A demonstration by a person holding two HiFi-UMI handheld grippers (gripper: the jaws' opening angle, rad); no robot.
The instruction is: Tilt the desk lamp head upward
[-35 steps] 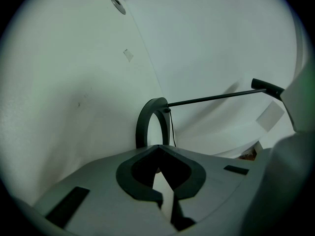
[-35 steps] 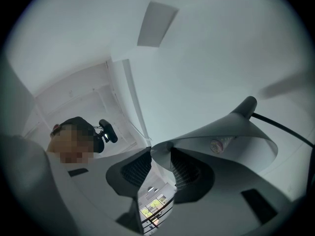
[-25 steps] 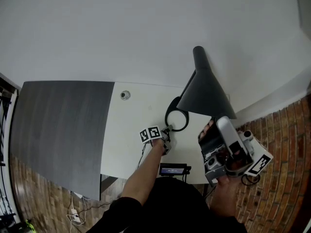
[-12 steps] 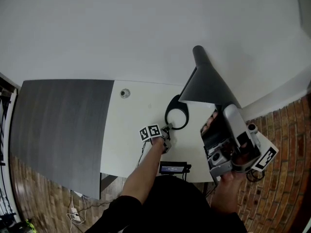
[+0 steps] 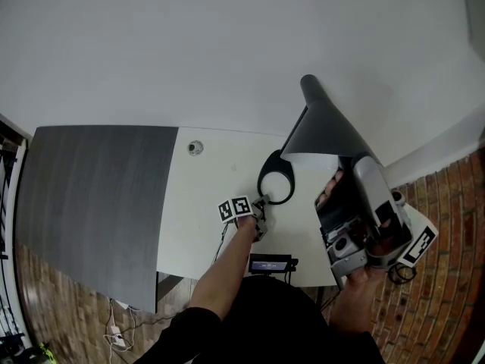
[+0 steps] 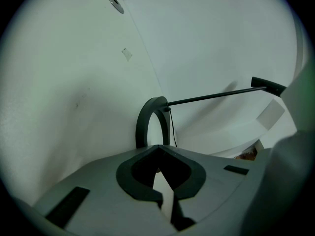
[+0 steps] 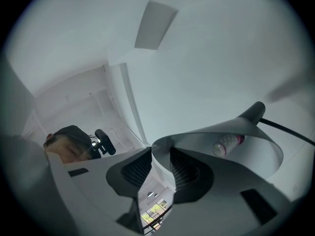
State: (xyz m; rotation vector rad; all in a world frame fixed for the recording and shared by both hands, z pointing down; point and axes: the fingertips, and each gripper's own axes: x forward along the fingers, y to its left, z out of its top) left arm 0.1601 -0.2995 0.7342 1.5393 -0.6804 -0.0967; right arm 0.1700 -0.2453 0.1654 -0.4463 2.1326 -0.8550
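Note:
The desk lamp has a dark cone shade [image 5: 322, 131], a thin rod arm [image 6: 211, 96] and a ring-shaped base [image 5: 275, 180] standing on the white desk [image 5: 204, 203]. My left gripper [image 5: 258, 207] is down at the base ring [image 6: 150, 122], jaws closed on its near edge. My right gripper [image 5: 333, 188] is shut on the rim of the shade [image 7: 216, 129], whose open mouth faces it. The bulb [image 7: 227, 144] shows inside the shade, which is tipped up and away from the desk.
A dark grey panel [image 5: 91, 196] covers the desk's left part. A small round grommet [image 5: 195, 148] lies behind the base. A small black device [image 5: 270, 264] hangs at the desk's front edge. Brick floor [image 5: 447, 226] lies to the right, and a white wall behind.
My right gripper has moved right and up with the shade's rim, and the shade's mouth has swung upward. The left gripper and the base have stayed put.

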